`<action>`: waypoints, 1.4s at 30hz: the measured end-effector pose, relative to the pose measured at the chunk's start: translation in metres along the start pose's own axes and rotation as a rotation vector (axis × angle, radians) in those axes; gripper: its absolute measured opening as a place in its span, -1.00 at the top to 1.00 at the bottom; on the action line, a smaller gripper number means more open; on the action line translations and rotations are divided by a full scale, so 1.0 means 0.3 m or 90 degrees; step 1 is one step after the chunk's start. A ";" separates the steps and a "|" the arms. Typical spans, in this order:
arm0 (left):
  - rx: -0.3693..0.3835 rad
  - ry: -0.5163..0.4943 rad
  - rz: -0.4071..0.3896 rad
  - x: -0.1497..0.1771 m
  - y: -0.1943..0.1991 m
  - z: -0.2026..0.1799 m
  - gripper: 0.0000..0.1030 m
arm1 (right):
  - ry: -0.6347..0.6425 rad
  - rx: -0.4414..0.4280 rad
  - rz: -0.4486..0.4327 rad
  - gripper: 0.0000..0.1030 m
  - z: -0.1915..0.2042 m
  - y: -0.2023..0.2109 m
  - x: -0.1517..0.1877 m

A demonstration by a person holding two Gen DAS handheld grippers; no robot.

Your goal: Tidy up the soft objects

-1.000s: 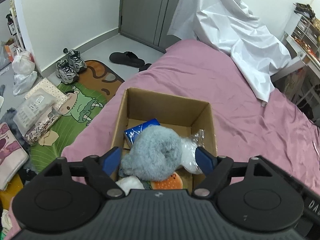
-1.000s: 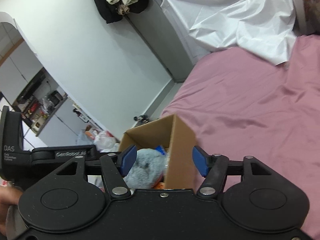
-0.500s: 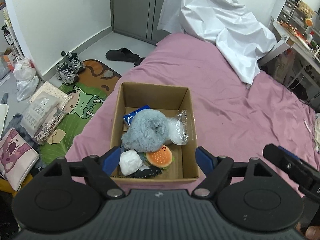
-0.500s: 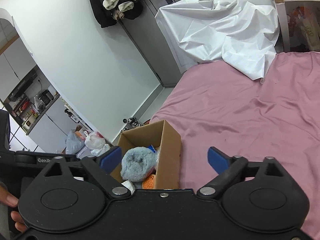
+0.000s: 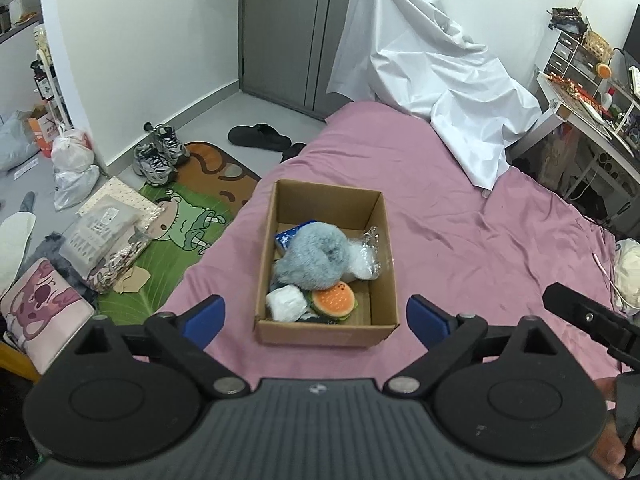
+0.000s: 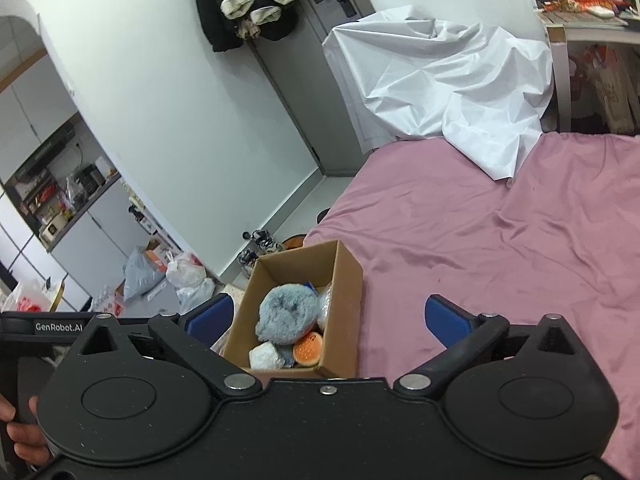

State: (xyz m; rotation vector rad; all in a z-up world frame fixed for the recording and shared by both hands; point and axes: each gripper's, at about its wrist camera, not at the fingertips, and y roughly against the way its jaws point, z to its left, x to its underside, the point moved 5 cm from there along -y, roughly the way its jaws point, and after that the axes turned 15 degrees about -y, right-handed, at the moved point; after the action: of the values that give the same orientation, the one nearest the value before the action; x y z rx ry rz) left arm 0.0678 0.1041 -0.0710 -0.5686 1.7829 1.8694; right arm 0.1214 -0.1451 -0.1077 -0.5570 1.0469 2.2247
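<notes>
Left gripper (image 5: pixel 316 320): jaws wide apart, empty, held above the pink bedsheet (image 5: pixel 460 240). Right gripper (image 6: pixel 328 320): jaws wide apart, empty. Cardboard box (image 5: pixel 326 334): open, on the sheet at 12 o'clock from the left gripper. Contents, near to far: white soft block (image 5: pixel 285 303) at 7 o'clock; burger plush (image 5: pixel 334 299) beside it; grey fluffy plush (image 5: pixel 314 256), centre; crinkled clear bag (image 5: pixel 368 258) at 3 o'clock; blue packet (image 5: pixel 290 236) at 11 o'clock. White drape (image 5: pixel 432 80): far end.

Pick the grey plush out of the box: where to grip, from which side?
Come straight down onto the grey plush and pinch its rounded upper bulge. It sits highest in the cardboard box, whose walls block side approaches. Probably squashy, so close well in.
</notes>
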 end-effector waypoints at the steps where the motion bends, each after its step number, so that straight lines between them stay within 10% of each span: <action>1: -0.003 -0.002 -0.002 0.004 0.015 0.003 -0.89 | 0.005 0.002 0.002 -1.00 0.008 0.010 0.001; 42: 0.001 -0.013 -0.022 0.129 0.267 -0.067 -0.99 | 0.032 0.075 0.069 -1.00 0.017 0.234 0.095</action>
State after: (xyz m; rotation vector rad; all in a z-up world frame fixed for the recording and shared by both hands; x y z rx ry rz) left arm -0.0123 0.0846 -0.0322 -0.5730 1.7505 1.8435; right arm 0.0524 -0.1663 -0.0842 -0.5184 1.2529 2.2341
